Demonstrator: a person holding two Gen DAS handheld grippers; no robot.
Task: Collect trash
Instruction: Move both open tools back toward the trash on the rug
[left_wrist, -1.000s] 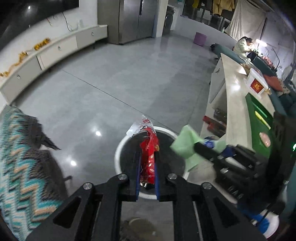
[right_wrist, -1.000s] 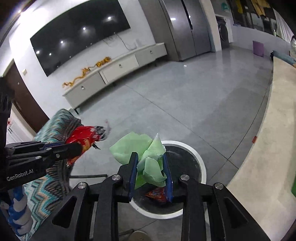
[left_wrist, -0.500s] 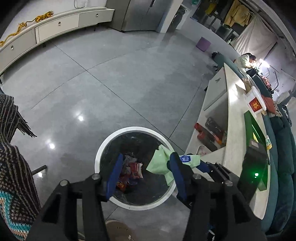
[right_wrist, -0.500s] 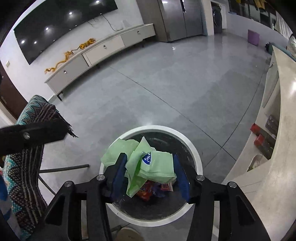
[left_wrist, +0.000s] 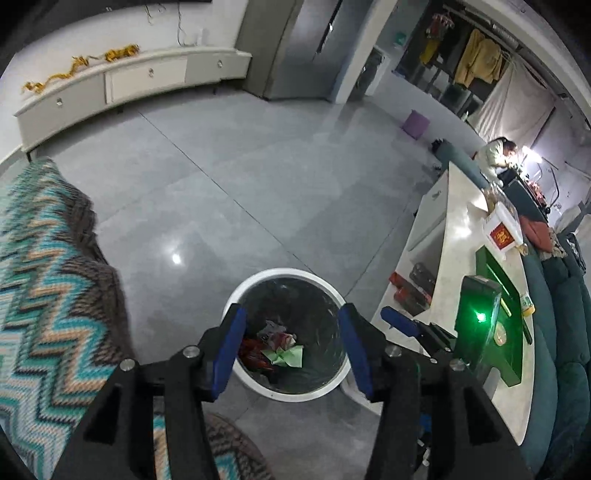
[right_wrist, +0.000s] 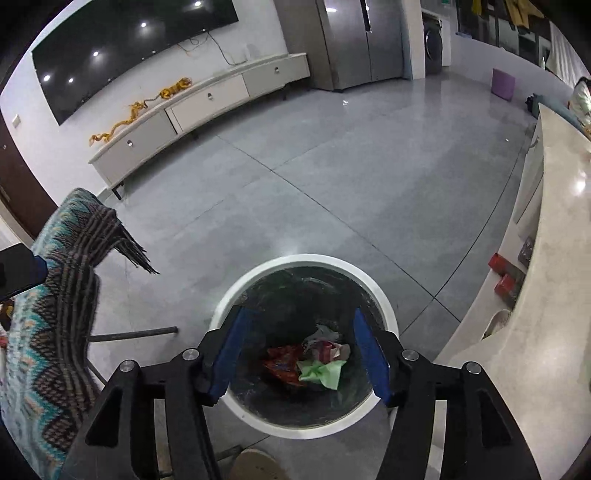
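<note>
A round white-rimmed bin (left_wrist: 284, 274) (right_wrist: 306, 259) with a black liner stands on the grey floor. At its bottom lie a green wrapper (left_wrist: 286, 356) (right_wrist: 321, 373), a red snack bag (left_wrist: 253, 352) (right_wrist: 282, 363) and other crumpled trash. My left gripper (left_wrist: 291, 349) hangs over the bin, open and empty. My right gripper (right_wrist: 304, 349) is also above the bin with nothing between its fingers, its jaws still opening. The right gripper's blue fingertip (left_wrist: 397, 320) shows at the right of the left wrist view.
A chair with a zigzag blanket (left_wrist: 44, 288) (right_wrist: 55, 314) stands left of the bin. A pale counter (left_wrist: 461, 236) (right_wrist: 554, 258) runs along the right, with a green box (left_wrist: 495, 280) and a white carton (left_wrist: 502, 229) on it. A person (left_wrist: 496, 151) sits far back.
Both grippers let go of their trash: the red bag and the green wrapper fell into the bin. Both jaws spread apart, and the left gripper pulled back and up from the bin.
</note>
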